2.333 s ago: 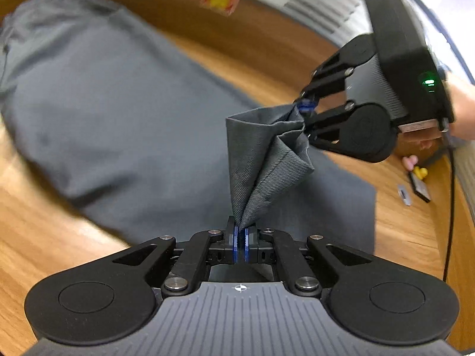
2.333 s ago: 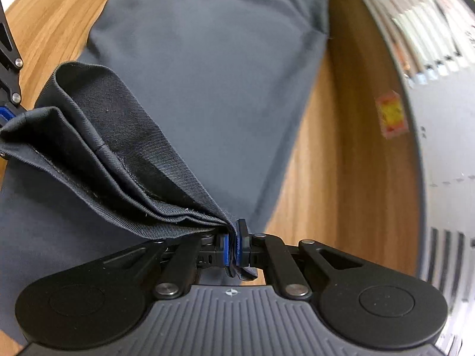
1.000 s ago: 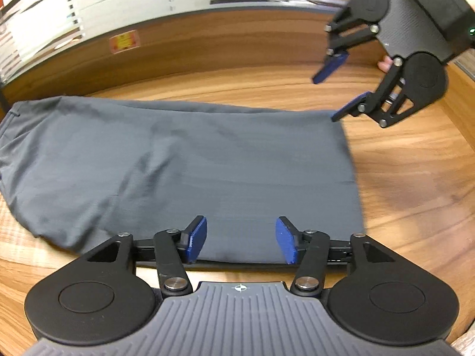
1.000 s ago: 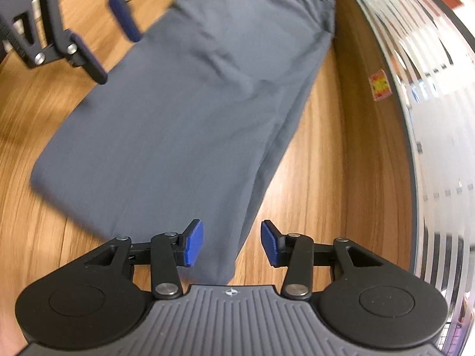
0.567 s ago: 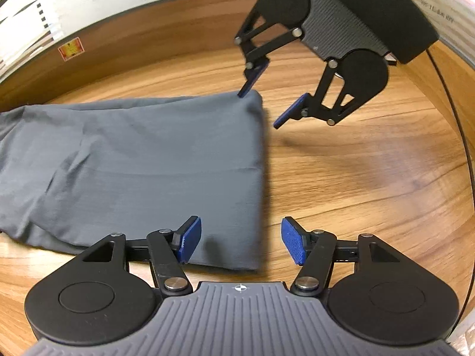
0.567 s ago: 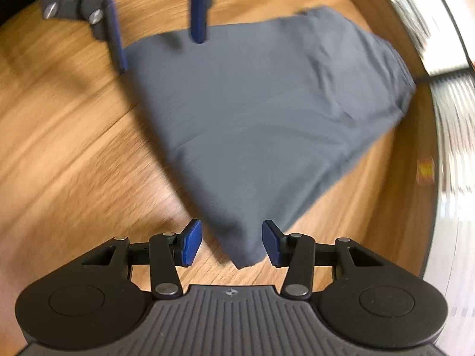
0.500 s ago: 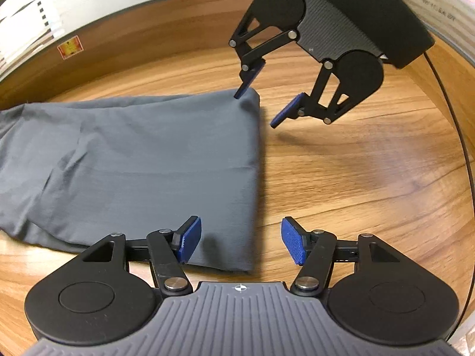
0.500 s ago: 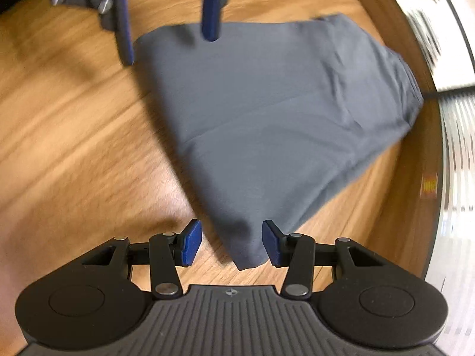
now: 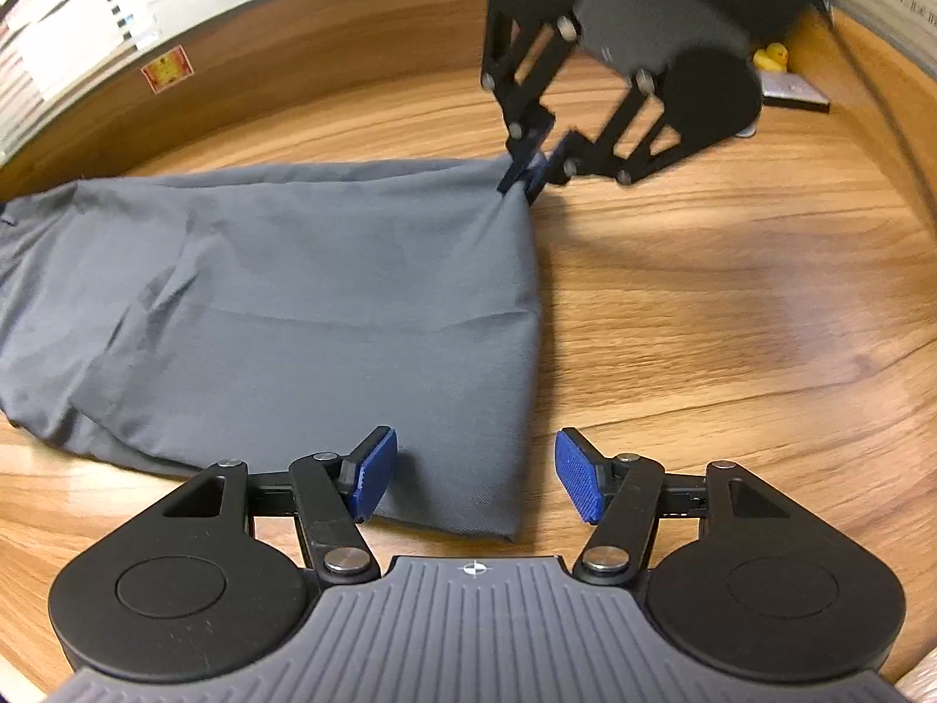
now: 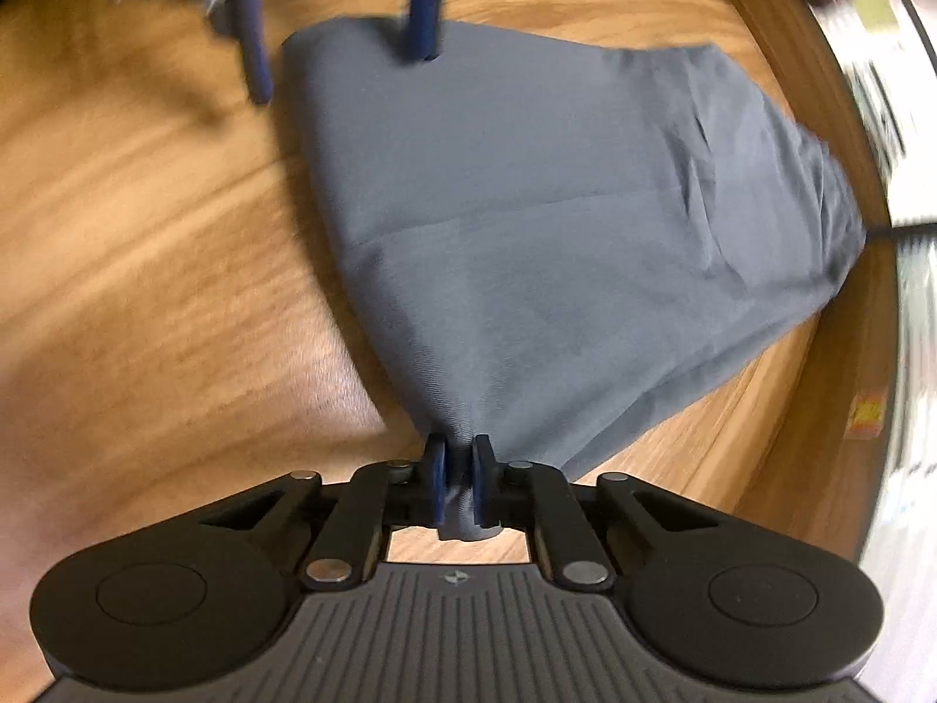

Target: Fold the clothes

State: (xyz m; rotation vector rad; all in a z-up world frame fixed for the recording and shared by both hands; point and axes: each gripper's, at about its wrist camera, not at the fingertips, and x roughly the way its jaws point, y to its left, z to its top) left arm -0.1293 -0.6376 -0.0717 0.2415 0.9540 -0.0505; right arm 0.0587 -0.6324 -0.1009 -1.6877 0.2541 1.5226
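A grey folded garment (image 9: 293,304) lies flat on the wooden table (image 9: 732,293). My left gripper (image 9: 468,468) is open low over the garment's near right corner. That corner lies between the blue pads (image 9: 577,489) without touching them. My right gripper (image 9: 530,176) is at the far right corner of the same edge. In the right wrist view its jaws are closing, and the right gripper (image 10: 458,480) pinches a bunched corner of the garment (image 10: 556,205). The left gripper (image 10: 339,29) shows blurred at the top, straddling the other corner.
A raised wooden rim runs along the table's far side, with a red and yellow sticker (image 9: 168,67) on it. A yellow rubber duck (image 9: 772,55) and a flat dark object (image 9: 793,95) lie at the far right. Bare wood spreads to the right of the garment.
Both grippers let go of the lifted cloth and it now lies folded flat. The right gripper came down to the far corner and closed on it. The left gripper stayed open at the near corner.
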